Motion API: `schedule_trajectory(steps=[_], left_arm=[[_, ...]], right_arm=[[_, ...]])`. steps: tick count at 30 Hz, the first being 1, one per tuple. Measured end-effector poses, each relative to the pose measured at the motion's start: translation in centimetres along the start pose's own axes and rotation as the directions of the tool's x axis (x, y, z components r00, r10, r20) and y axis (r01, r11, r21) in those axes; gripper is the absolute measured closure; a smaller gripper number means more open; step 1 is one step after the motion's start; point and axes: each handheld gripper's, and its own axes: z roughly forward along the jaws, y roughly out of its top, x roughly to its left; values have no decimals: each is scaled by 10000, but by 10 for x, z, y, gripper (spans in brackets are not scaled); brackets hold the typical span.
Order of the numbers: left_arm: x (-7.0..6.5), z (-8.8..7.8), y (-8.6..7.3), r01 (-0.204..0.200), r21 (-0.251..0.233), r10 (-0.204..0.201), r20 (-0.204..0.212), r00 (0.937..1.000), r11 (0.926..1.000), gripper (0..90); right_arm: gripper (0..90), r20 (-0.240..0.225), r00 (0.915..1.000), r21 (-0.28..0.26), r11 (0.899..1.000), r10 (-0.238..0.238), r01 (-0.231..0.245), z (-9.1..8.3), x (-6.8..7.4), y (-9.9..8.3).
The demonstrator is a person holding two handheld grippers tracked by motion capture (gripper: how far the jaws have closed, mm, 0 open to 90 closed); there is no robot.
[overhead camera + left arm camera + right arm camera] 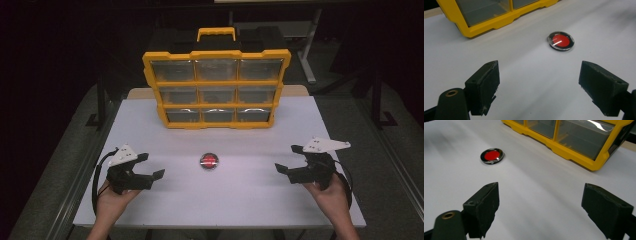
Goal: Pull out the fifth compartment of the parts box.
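Nothing started yet on my end: left gripper (pixel 156 165) and right gripper (pixel 284 159) both spread wide, empty. Red disc (pixel 209 160) lies untouched mid-table between them, in front of the yellow organizer (pixel 216 89). Pickup remains.

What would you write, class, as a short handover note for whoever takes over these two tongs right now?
Left tongs: open, empty, low over the white table on its left side.
Right tongs: open, empty, on the right side.
Red round disc: lying flat mid-table between both tongs, untouched.
Yellow organizer case: standing upright at the far edge, drawers shut.
Done: nothing visible yet.
Left: probably pick up the disc and put it in a drawer.
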Motion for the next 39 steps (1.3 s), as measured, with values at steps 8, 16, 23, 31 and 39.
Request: schedule_trajectory(steps=[8,16,23,31,39], left_arm=[[1,2,0,-39,162,37,109,9999,9999,172],[-1,4,-1,-251,241,242,354,9991,9994,196],[-2,6,0,-166,294,155,378,9992,9994,197],[-2,4,8,9,79,-16,932,9956,10000,217],[-1,1,13,583,-67,-562,1747,9830,9983,227]], right_arm=[[138,-61,10000,86,10000,29,-28,1,-2,-4],[138,-21,10000,144,9999,-53,53,3,1,-1],[138,-149,9999,284,9996,-80,84,5,0,-3],[138,-223,9996,302,9994,-184,191,6,0,-2],[138,-251,9994,244,9995,-218,224,6,0,-1]])
